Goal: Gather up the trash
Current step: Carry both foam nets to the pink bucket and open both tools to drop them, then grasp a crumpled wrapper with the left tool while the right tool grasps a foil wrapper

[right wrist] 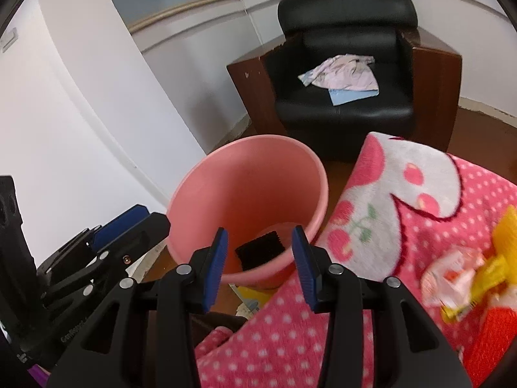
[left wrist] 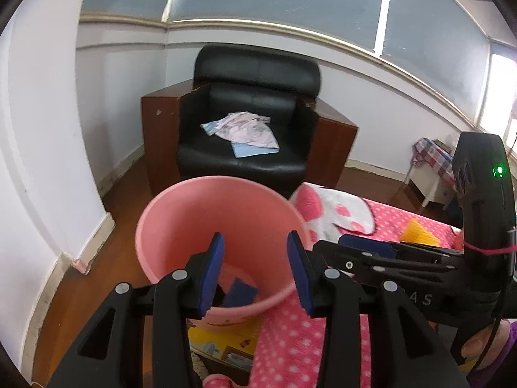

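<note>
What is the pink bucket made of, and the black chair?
The pink bucket looks like smooth plastic: one even colour, thin rolled rim, dull sheen. The black chair seems leather or imitation leather, glossy with stitched seams, with brown wood-look side panels.

A pink bucket [right wrist: 248, 194] of smooth, matt plastic was seen. The armchair [left wrist: 255, 119] was upholstered in glossy black leather, with side panels of polished wood. The blanket [right wrist: 404, 213] was made of fuzzy cloth. The floor [left wrist: 97, 258] was laid in shiny wood.
</note>
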The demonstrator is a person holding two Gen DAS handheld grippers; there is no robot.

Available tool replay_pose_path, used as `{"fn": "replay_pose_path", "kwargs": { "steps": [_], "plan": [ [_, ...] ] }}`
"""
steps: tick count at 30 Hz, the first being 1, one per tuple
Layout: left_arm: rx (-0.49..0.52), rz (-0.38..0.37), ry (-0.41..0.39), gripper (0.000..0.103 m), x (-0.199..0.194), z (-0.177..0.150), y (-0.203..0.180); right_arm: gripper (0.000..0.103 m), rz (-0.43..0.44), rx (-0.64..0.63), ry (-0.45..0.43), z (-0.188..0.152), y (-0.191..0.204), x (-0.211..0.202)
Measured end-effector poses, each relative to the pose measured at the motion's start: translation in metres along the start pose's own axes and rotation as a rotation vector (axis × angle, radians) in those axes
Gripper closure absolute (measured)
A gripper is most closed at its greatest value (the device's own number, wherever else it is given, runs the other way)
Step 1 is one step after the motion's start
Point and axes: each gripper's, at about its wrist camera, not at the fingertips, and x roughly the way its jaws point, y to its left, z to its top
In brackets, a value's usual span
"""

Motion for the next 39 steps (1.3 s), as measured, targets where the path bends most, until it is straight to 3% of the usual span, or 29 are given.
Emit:
{"fn": "replay_pose_path", "kwargs": {
  "steps": [10, 18, 23, 29, 39],
  "plan": [
    [0.069, -0.105, 0.012, 0.06, -0.028, -0.012, -0.061, 0.061, -0.081, 0.052, -0.117, -0.044, -0.027, -0.083],
    [0.158, -0.235, 0.065, 0.059, -0.037, -0.041, -0.12, 0.061, -0.28, 0.117, -0.255, -0.095, -0.063, -0.157],
    [0.219, -0.318, 0.129, 0.056, -0.033, -0.061, -0.155, 0.061, -0.375, 0.208, -0.258, -0.127, -0.1, -0.181],
    [0.32, -0.378, 0.209, 0.056, -0.02, -0.081, -0.193, 0.061, -0.426, 0.334, -0.246, -0.155, -0.143, -0.193],
    [0.382, -0.36, 0.295, 0.056, 0.025, -0.094, -0.224, 0.061, -0.426, 0.446, -0.218, -0.167, -0.19, -0.188]
  ]
}}
